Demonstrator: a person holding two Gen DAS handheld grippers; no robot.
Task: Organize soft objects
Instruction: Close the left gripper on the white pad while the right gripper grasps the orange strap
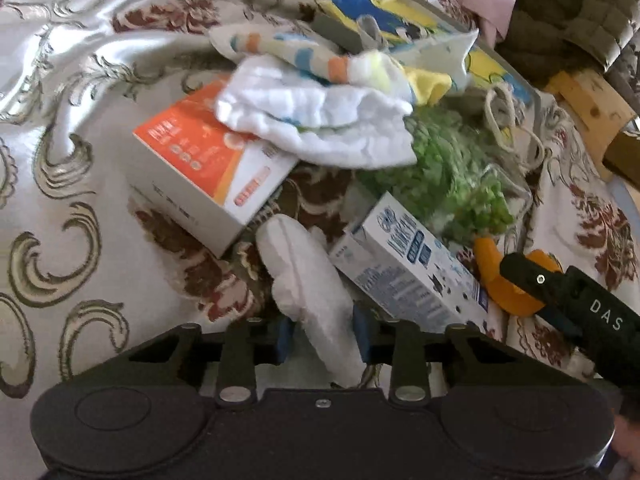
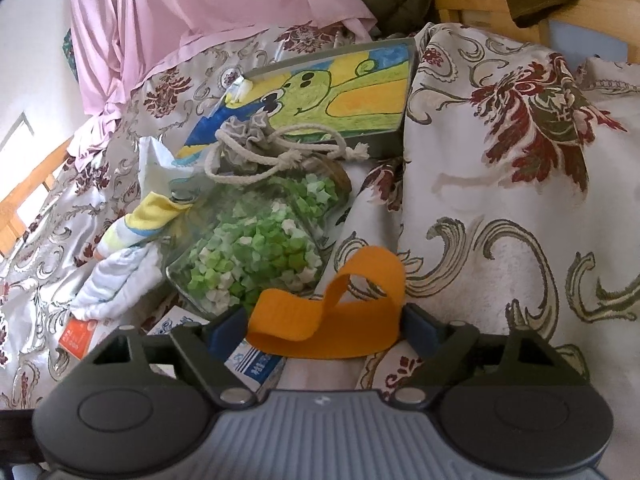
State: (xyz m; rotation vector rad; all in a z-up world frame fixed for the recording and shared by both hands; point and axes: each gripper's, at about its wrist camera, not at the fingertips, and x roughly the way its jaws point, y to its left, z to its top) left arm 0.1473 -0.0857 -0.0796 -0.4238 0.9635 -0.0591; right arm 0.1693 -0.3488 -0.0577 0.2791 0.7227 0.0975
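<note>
My left gripper point(image 1: 323, 336) points down at a patterned bedspread point(image 1: 80, 160), and its blue pads press a white padded sock point(image 1: 304, 280) from both sides. In the right wrist view my right gripper point(image 2: 326, 330) holds a looped orange band point(image 2: 332, 320) across its width, with both pads touching its ends. The orange band point(image 1: 494, 280) also shows in the left wrist view, under a black finger point(image 1: 536, 280) of the right gripper. More soft things lie piled further back: a white cloth point(image 1: 316, 128), a striped sock point(image 1: 280, 50) and a grey drawstring pouch point(image 2: 248, 140).
An orange box point(image 1: 204, 168), a blue-and-white carton point(image 1: 404, 272) and a glass jar of green paper stars point(image 2: 256, 252) lie among the soft things. A picture book point(image 2: 340, 92) sits behind them. Pink fabric point(image 2: 180, 8) and a wooden frame point(image 2: 480, 0) stand at the back.
</note>
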